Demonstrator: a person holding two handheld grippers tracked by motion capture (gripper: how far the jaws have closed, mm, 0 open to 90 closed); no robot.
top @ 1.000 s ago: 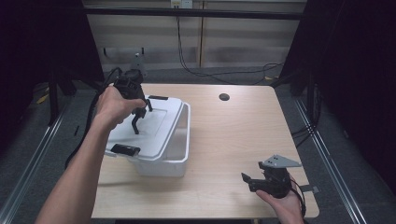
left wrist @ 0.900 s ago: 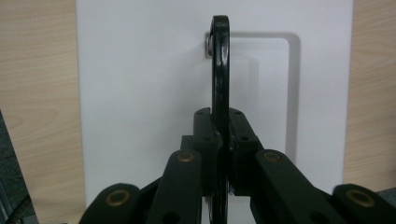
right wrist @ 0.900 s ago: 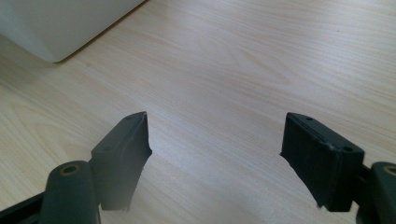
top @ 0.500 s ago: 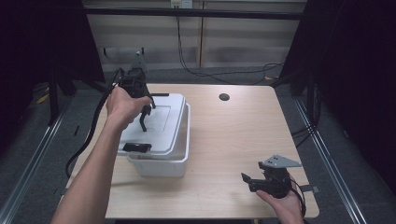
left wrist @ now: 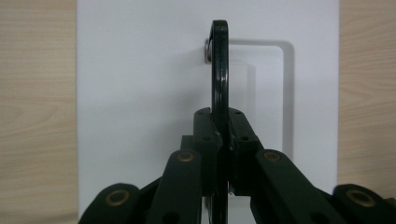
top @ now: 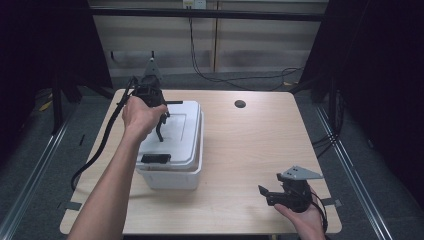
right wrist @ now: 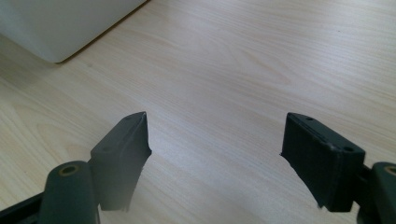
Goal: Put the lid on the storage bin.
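The thin black handle [left wrist: 219, 70] of the white plastic lidded box [top: 172, 150] is clamped edge-on between the jaws of the left gripper [top: 160, 122], directly above the lid [left wrist: 140, 93]; its long axis is seen running straight away from them. The right gripper [top: 272, 195] is held wide and empty over the wooden table [top: 250, 145], well apart from the box.

No text, label, brand, number or sign can be read anywhere on the white plastic lidded box [top: 175, 150] or the pale wooden table [top: 250, 150].
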